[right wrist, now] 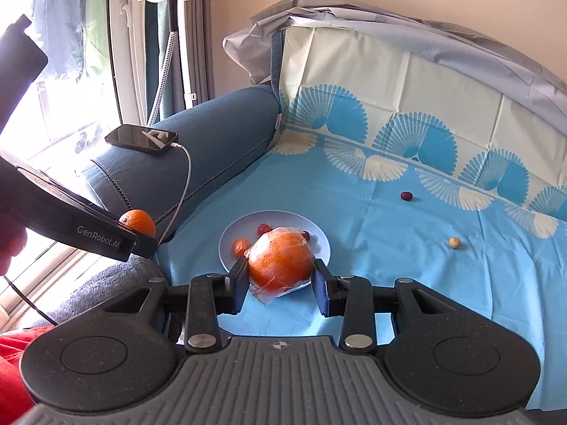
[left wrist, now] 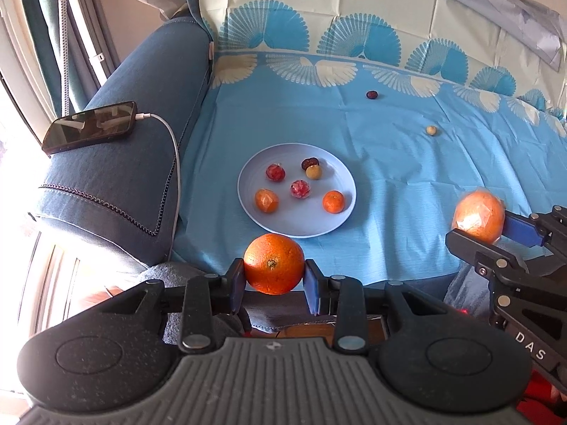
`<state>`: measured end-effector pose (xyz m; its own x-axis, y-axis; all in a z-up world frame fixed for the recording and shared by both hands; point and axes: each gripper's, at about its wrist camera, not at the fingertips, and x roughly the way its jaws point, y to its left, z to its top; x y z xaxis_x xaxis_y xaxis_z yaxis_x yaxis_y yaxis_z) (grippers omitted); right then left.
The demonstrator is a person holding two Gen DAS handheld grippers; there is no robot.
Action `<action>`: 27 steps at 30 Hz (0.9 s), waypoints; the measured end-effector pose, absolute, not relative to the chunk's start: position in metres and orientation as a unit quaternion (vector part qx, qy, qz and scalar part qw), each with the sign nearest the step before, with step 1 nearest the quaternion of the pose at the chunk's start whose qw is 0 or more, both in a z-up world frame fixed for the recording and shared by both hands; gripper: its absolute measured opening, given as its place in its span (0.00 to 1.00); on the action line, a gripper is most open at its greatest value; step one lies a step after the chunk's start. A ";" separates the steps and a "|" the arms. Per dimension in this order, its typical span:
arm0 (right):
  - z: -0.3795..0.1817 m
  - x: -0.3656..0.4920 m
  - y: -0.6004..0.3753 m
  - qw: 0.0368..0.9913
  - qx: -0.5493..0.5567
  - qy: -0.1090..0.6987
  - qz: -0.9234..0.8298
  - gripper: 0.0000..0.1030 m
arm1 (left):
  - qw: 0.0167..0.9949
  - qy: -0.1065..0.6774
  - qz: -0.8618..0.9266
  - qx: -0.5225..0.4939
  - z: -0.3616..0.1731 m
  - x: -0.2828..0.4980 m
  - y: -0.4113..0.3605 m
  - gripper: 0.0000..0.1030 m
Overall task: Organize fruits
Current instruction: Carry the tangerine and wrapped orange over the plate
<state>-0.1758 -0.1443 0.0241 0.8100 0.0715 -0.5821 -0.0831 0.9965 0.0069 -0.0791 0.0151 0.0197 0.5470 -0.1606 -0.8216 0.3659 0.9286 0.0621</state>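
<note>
**Both grippers loaded, plate part-filled**

Surface: blue patterned cloth [left wrist: 407, 177] over a sofa seat; phone [left wrist: 90, 126] charging on the armrest [left wrist: 117, 177]. Pale plate [left wrist: 340, 219] holds six small fruits.

Left gripper [left wrist: 273, 276] jaws clenched on a bare orange [left wrist: 273, 264], near the plate's front rim. Right gripper [right wrist: 280, 279] jaws grasp a plastic-wrapped orange [right wrist: 280, 260].

Both views show two loose fruits: dark fruit [left wrist: 371, 95], pale fruit [left wrist: 431, 130]. Right view alone shows a garment steamer [right wrist: 170, 17] by the window.

Home living room, blue sofa armrest [left wrist: 117, 163], charging phone [left wrist: 90, 126], garment steamer [right wrist: 172, 17] by window
</note>
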 end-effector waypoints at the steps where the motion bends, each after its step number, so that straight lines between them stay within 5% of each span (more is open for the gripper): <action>1: 0.024 -0.176 -0.145 0.951 -0.009 0.305 0.040 0.38 | 0.872 0.451 -0.151 0.114 0.020 -0.080 0.015 0.37; 27: 0.013 -0.163 -0.151 0.944 0.008 0.328 0.037 0.38 | 0.856 0.477 -0.155 0.123 0.002 -0.064 0.007 0.37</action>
